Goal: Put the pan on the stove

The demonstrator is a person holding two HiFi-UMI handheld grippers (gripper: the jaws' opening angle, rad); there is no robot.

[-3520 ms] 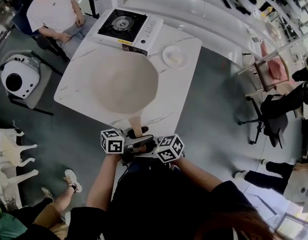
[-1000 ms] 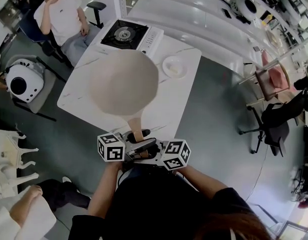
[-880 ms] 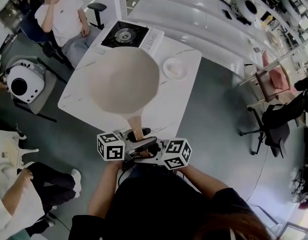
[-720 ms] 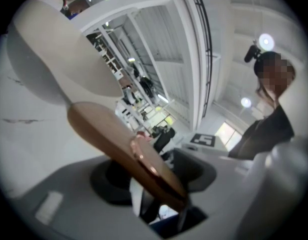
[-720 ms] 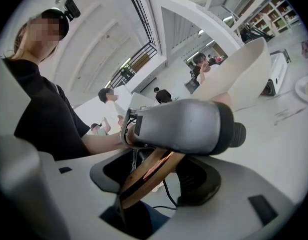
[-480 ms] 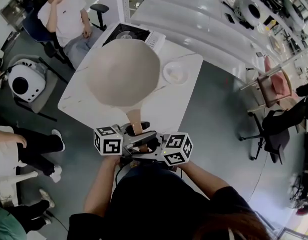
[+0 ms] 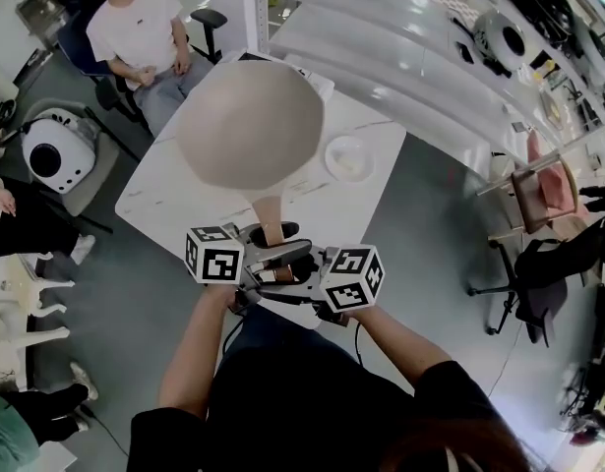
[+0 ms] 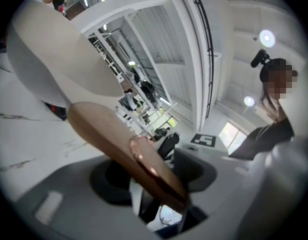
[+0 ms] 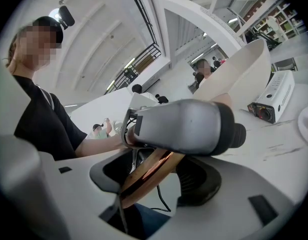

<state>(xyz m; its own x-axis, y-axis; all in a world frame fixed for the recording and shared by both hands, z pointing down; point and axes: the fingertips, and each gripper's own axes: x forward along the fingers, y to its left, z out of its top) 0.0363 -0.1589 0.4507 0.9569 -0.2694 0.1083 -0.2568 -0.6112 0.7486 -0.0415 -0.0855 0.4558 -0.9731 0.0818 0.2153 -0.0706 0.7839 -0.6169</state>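
Both grippers clamp the same long brown wooden handle (image 7: 268, 212). The left gripper (image 7: 258, 249) and the right gripper (image 7: 302, 268) sit side by side at the near edge of the white marble-patterned table (image 7: 164, 200). In the left gripper view the left gripper (image 8: 154, 184) has its jaws closed on the handle (image 8: 123, 149), which runs slantwise between them. In the right gripper view the right gripper (image 9: 148, 179) grasps the handle (image 9: 148, 171) closer to its end, with the left gripper's grey body just in front of it.

That handle carries a large beige bowl-shaped pan (image 7: 251, 126), held in the air clear of the table top. In the head view it hangs over the table's far end. A second ago it hung over the middle of the table, and the white portable gas stove with its black top lay fully in sight beyond it. Now the pan covers nearly all of that stove, leaving only a sliver at the rim. The right gripper view shows the stove (image 9: 274, 101) on the table below and beside the pan (image 9: 239, 74). I cannot tell whether the two touch.

A small round white plate (image 7: 347, 157) rests on the table to the pan's right, where it lay before.
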